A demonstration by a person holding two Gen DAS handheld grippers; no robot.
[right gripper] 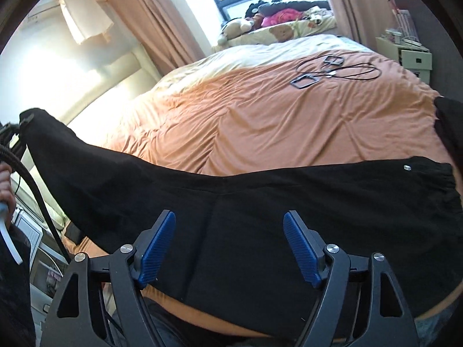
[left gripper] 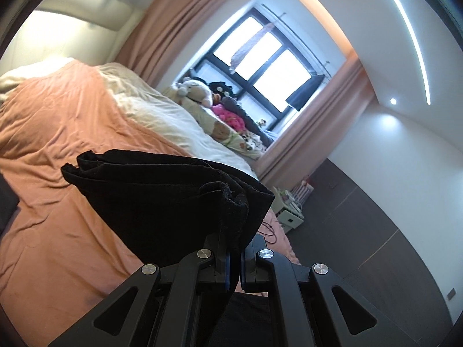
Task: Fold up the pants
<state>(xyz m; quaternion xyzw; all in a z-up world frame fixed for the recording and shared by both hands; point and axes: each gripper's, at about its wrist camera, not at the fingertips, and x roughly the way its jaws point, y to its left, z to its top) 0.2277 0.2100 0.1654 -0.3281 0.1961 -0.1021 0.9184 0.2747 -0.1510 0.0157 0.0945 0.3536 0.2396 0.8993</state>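
Pinching bunched black pants (left gripper: 162, 199), left gripper (left gripper: 235, 256) fingers clamp; right gripper (right gripper: 230, 245) fingers gape above them.

pants (right gripper: 260, 202): 1, black, lying across the bed | bed (right gripper: 246, 121): 1, showing an orange cover | grippers: 2, left gripper (left gripper: 235, 248) and right gripper (right gripper: 230, 245) | blue pads (right gripper: 157, 248): 2 showing on the right | dark square frames (right gripper: 305, 81): 2, sitting with 1 tangle of cable | windows (left gripper: 260, 57): 1
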